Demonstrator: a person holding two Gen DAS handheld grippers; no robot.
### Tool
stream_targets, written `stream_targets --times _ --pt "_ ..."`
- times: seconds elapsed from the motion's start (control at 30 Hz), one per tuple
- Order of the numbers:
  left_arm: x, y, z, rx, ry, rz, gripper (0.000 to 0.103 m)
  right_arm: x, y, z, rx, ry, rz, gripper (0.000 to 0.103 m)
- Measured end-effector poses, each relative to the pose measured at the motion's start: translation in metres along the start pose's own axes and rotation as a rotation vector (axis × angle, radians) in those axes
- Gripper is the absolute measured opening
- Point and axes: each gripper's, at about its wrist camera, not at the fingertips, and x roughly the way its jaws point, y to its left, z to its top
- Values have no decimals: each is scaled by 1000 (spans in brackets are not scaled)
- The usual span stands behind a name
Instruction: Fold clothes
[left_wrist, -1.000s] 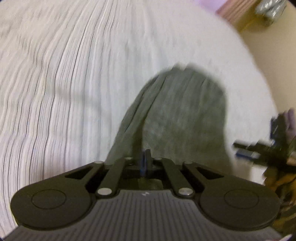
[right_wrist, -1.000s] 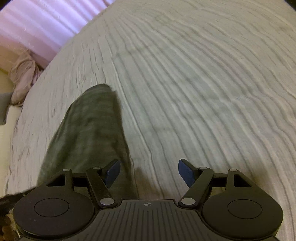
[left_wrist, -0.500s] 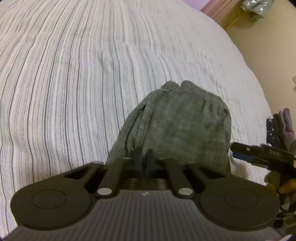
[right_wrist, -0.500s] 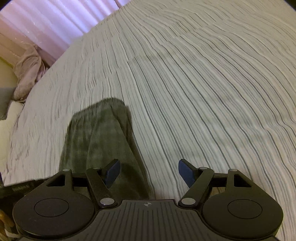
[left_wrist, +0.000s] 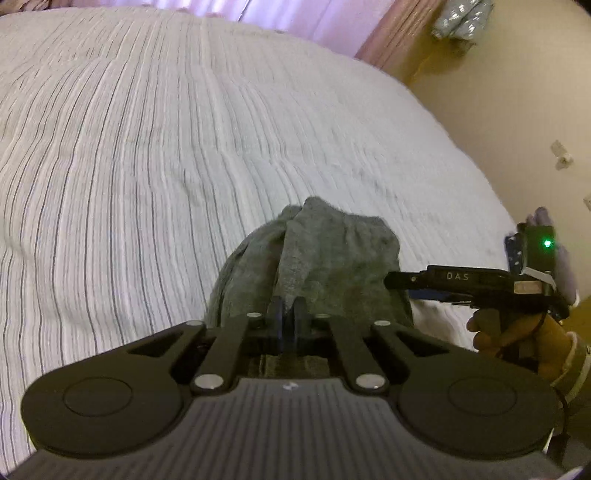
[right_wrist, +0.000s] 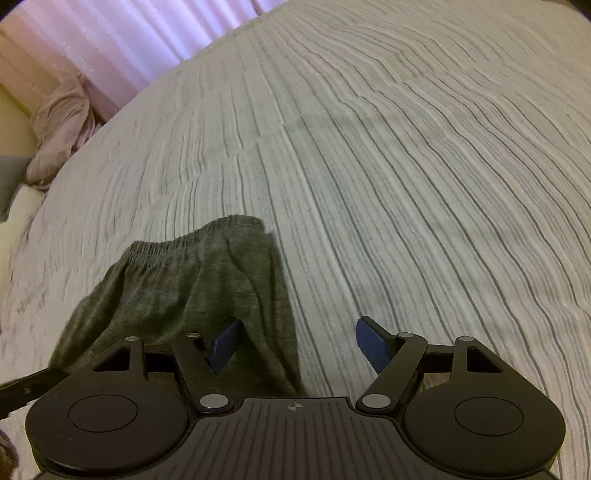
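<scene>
Left gripper (left_wrist: 287, 314) is pinched tight on the near edge of the grey shorts (left_wrist: 325, 258), probably pinning that end on the bed (left_wrist: 184, 147). Right gripper (right_wrist: 295, 343) has its fingers wide apart, holding nothing, near the shorts' right edge.

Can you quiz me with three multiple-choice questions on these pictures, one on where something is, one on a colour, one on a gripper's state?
1. Where does the garment lie?
A. on the striped bed
B. on the floor
C. on a chair

2. What colour is the garment?
A. red
B. grey
C. yellow

3. How are the right gripper's fingers?
A. shut on cloth
B. spread apart, holding nothing
C. out of view

Answers: 1 A, cloth rests on the striped cover; 2 B, it is grey in both views; 3 B, bed shows between the blue pads.
</scene>
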Motion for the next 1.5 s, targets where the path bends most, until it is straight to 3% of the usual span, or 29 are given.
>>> stream_targets --times 0.1,0.17,0.33,0.47,0.63,0.77,0.87,1.0,1.1,1.2,1.33,1.4,1.5 --pt "12 9 2 -17 28 -3 6 0 -1 -1 8 4 -3 74" --pt "18 17 4 -45 43 3 0 -1 -2 -1 13 4 -2 74" --pt "-7 3 6 37 -32 23 0 -7 0 1 3 0 7 74" --pt "-7 23 -1 -2 -27 99 0 -1 6 1 -14 -4 14 74" --pt "16 39 -5 -55 -1 95 3 7 16 -5 -71 -10 -19 74" --pt "14 40 -11 -99 4 99 16 -26 9 -27 -59 -26 -43 74" --pt "-15 47 -21 -179 -9 51 27 -50 4 -44 -51 -38 -61 74" --pt "-58 56 -48 -296 34 23 28 -85 -2 -70 -52 -49 -85 74" --pt "-84 55 -83 -401 95 -22 29 -124 3 -111 -118 -37 -109 74" --pt "-92 49 -116 -473 145 -62 31 -153 13 -156 -204 -21 -138 74" --pt "-79 41 -137 -536 164 -119 35 -172 28 -207 -299 10 -170 74" --pt "-71 41 -138 -534 136 -96 44 -175 28 -223 -265 38 -175 74" --pt "-60 43 -136 -518 120 -123 44 -177 7 -231 -24 43 -109 74"
